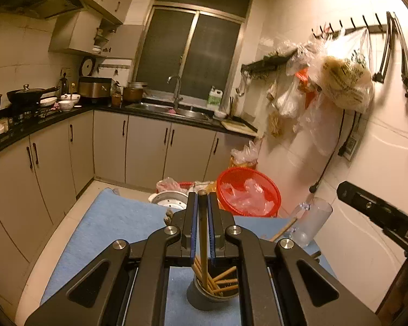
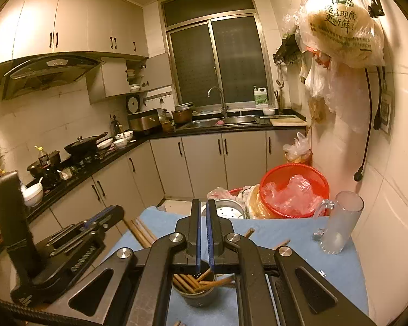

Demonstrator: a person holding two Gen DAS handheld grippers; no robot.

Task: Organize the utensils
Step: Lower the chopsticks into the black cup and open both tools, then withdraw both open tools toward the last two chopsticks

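My left gripper (image 1: pixel 202 198) is shut on a wooden chopstick (image 1: pixel 203 233) that hangs down into a grey utensil cup (image 1: pixel 204 297) holding several chopsticks, on a blue mat (image 1: pixel 108 225). My right gripper (image 2: pixel 203 206) is nearly shut with nothing between its fingers, right above the same cup (image 2: pixel 197 296). The left gripper shows in the right wrist view (image 2: pixel 106 216) at the left. Loose chopsticks (image 2: pixel 140 232) lie on the mat (image 2: pixel 299 233) beyond it.
A clear glass mug (image 2: pixel 340 222) stands at the mat's right by the wall; it also shows in the left wrist view (image 1: pixel 311 221). A red basket (image 2: pixel 293 190) and a metal steamer (image 2: pixel 227 212) sit behind the mat. Kitchen counters run at left and back.
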